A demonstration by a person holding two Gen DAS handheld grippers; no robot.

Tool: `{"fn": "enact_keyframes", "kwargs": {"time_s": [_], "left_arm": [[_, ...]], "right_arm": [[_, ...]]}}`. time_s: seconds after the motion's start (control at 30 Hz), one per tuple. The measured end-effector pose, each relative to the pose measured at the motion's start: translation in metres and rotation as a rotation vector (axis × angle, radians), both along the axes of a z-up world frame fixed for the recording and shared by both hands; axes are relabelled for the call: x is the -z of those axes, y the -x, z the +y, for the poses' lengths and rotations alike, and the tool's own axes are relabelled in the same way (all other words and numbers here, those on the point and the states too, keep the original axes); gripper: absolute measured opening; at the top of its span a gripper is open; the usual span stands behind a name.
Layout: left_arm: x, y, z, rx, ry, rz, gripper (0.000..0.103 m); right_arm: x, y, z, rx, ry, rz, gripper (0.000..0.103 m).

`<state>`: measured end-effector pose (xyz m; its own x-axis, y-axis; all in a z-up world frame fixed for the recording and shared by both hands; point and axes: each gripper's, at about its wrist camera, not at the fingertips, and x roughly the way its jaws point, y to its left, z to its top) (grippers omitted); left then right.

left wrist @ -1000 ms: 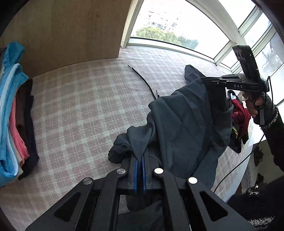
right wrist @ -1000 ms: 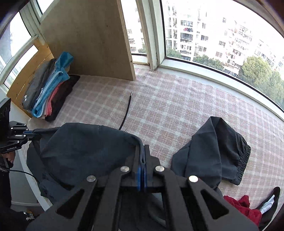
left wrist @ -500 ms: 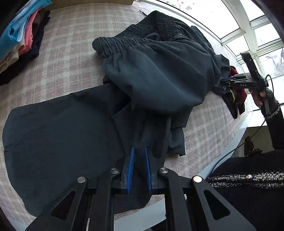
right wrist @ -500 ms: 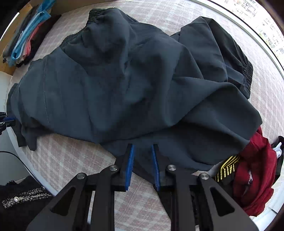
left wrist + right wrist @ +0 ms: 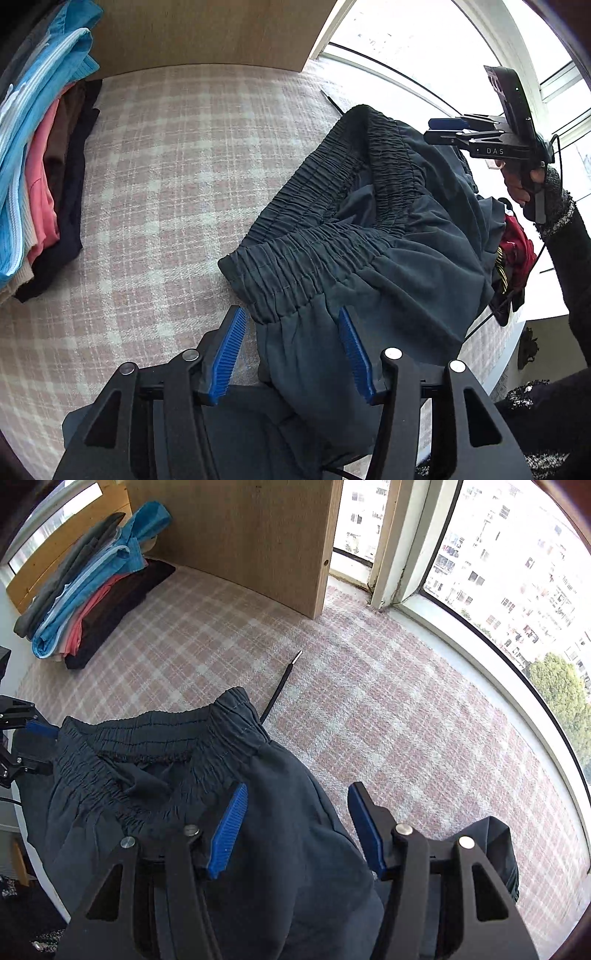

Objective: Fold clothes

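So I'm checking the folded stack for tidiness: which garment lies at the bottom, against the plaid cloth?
The black folded garment, under the coral-pink garment and bright blue garment; it is the darkest.

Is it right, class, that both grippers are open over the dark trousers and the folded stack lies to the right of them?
No: the folded stack lies left of the dark trousers, as the left wrist view shows. Left gripper and right gripper are indeed open.

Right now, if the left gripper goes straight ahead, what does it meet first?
Most likely the gathered waistband of the dark trousers, lying just ahead of the open left gripper; depth is hard to judge.
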<state>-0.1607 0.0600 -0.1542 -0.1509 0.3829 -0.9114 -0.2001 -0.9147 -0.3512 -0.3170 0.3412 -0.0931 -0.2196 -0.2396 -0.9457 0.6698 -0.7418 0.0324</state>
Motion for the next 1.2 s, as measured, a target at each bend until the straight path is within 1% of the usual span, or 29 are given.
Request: {"fn": "enact_keyframes", "kwargs": {"time_s": [0.07,0.13,0.17,0.2,0.23,0.27,0.3,0.37,0.4,0.47,0.5,0.53,0.57,0.6,0.63,0.67,0.7,0.73,0.77,0.8,0.83,0.93,0.97,1.0,1.03,1.07,1.1,1.13,1.2], "left_arm": [[0.009,0.007,0.000,-0.013,-0.011,-0.021,0.056],[0.010,0.009,0.002,-0.001,-0.024,-0.009,0.056],[0.010,0.010,0.003,0.006,-0.031,-0.002,0.054],[0.010,0.011,0.004,0.012,-0.038,0.004,0.047],[0.010,0.012,0.005,0.018,-0.044,0.010,0.040],[0.011,0.013,0.006,0.024,-0.051,0.017,0.023],[0.011,0.013,0.007,0.031,-0.057,0.023,0.011],[0.007,0.012,0.004,0.032,-0.070,0.047,0.011],[0.001,0.009,-0.003,0.017,-0.073,0.065,0.011],[-0.009,0.000,-0.022,-0.019,-0.067,0.090,0.011],[-0.009,0.000,-0.027,-0.033,-0.068,0.090,0.011],[-0.007,0.000,-0.031,-0.045,-0.073,0.086,0.012],[-0.005,0.001,-0.036,-0.057,-0.078,0.082,0.012],[-0.004,0.001,-0.040,-0.069,-0.083,0.077,0.012],[-0.002,0.002,-0.044,-0.081,-0.087,0.073,0.014],[0.003,0.003,-0.043,-0.074,-0.071,0.064,0.014],[0.008,0.005,-0.039,-0.056,-0.049,0.056,0.014],[0.014,0.007,-0.034,-0.037,-0.030,0.048,0.015],[0.018,0.009,-0.031,-0.028,-0.021,0.037,0.017],[0.022,0.011,-0.030,-0.025,-0.017,0.026,0.025],[0.026,0.013,-0.029,-0.021,-0.012,0.014,0.033],[0.033,0.017,-0.027,-0.019,-0.021,0.010,0.030],[0.036,0.019,-0.025,-0.011,-0.019,0.012,0.028],[0.038,0.020,-0.023,0.000,-0.015,0.015,0.019],[0.039,0.021,-0.022,0.004,-0.021,0.017,0.018],[0.039,0.022,-0.022,0.004,-0.030,0.018,0.016],[0.036,0.023,-0.023,-0.003,-0.050,0.023,0.013],[0.024,0.023,-0.024,-0.009,-0.059,0.047,0.011],[-0.008,0.020,-0.027,-0.017,-0.066,0.111,0.010]], "right_arm": [[0.009,0.003,-0.008,-0.030,0.009,-0.011,0.056],[0.018,0.007,-0.017,-0.059,0.018,-0.021,0.056],[0.022,0.008,-0.021,-0.074,0.022,-0.026,0.056],[0.027,0.010,-0.025,-0.089,0.027,-0.031,0.050],[0.029,0.011,-0.025,-0.078,0.044,-0.066,0.035],[0.030,0.013,-0.025,-0.063,0.063,-0.104,0.015],[0.032,0.015,-0.025,-0.049,0.082,-0.142,0.015],[0.019,0.016,-0.019,-0.032,0.114,-0.132,0.014],[0.007,0.017,-0.012,-0.013,0.157,-0.126,0.013],[-0.015,0.023,0.010,0.088,0.316,-0.153,0.012],[-0.020,0.026,0.022,0.154,0.401,-0.181,0.012],[-0.019,0.028,0.027,0.198,0.437,-0.214,0.012],[-0.015,0.027,0.026,0.206,0.416,-0.239,0.013],[-0.011,0.027,0.015,0.189,0.361,-0.240,0.018],[-0.009,0.025,0.007,0.163,0.305,-0.204,0.019],[-0.006,0.024,0.000,0.136,0.251,-0.163,0.022],[-0.004,0.023,-0.008,0.102,0.195,-0.115,0.030],[-0.001,0.023,-0.016,0.067,0.139,-0.067,0.035],[0.001,0.024,-0.021,0.038,0.123,-0.056,0.046],[0.004,0.026,-0.024,0.010,0.113,-0.051,0.050],[0.006,0.028,-0.028,-0.018,0.102,-0.046,0.050],[0.015,0.034,-0.034,-0.057,0.084,-0.050,0.050],[0.021,0.035,-0.037,-0.067,0.089,-0.046,0.050],[0.027,0.036,-0.042,-0.076,0.095,-0.067,0.035],[0.033,0.038,-0.045,-0.070,0.104,-0.107,0.017],[0.028,0.036,-0.043,-0.054,0.113,-0.099,0.011],[0.022,0.034,-0.041,-0.037,0.124,-0.084,0.010],[0.015,0.032,-0.040,-0.021,0.134,-0.069,0.010],[-0.021,0.021,-0.026,0.014,0.206,-0.016,0.010]]}}
